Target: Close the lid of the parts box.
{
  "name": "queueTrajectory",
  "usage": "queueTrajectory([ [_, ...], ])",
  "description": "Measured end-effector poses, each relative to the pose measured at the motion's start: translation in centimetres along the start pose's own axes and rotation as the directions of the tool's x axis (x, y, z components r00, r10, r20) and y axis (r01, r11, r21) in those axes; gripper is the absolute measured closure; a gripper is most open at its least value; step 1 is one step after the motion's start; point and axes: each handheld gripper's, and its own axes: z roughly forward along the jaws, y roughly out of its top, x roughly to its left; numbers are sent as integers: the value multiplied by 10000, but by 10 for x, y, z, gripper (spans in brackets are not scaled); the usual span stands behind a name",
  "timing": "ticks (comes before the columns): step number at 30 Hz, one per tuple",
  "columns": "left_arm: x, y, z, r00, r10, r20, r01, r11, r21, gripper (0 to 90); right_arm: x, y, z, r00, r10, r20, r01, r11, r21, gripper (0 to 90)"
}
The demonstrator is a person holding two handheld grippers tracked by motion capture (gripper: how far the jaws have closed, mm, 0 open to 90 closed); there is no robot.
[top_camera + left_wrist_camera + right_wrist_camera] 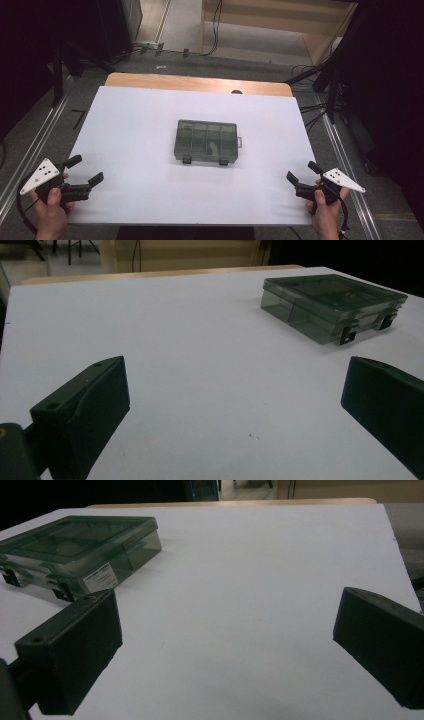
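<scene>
A box [207,142] sits flat on the middle of a white sheet [135,130]. The box is see-through and dark green-grey. Its lid is shut. Inside, thin walls cut it into small rooms, and one room near the front holds something small and pale. I cannot tell what that is. Two black clips sit on the front side of the box, the side facing the person. A small tab sticks out from its right end. In the right gripper view, a white label shows on one end of the box [80,555].

Nothing touches the box. The sheet around it is bare.

The left gripper [86,171] is well away from the box, down near the front left corner of the sheet. Its jaws are spread wide with nothing between them. They point toward the box. In the left gripper view, the box [332,305] is far off, past the jaws and to the right. A hand [50,207] holds this gripper from below.

The right gripper [303,171] is also well away from the box, near the front right corner of the sheet. Its jaws are spread wide too, and hold nothing. The other hand [326,212] holds it.

The sheet lies on a wooden table [200,83]. A strip of wood shows behind the box, at the far edge. Past that is grey floor [190,30] with black cables on it.
</scene>
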Motion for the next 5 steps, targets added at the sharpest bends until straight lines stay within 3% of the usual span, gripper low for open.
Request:
queueTrajectory([
  [5,2,1,1,9999,-102,-99,103,9998,146,0,0,0,1,10000,26,-22,-26,10000,41,0],
])
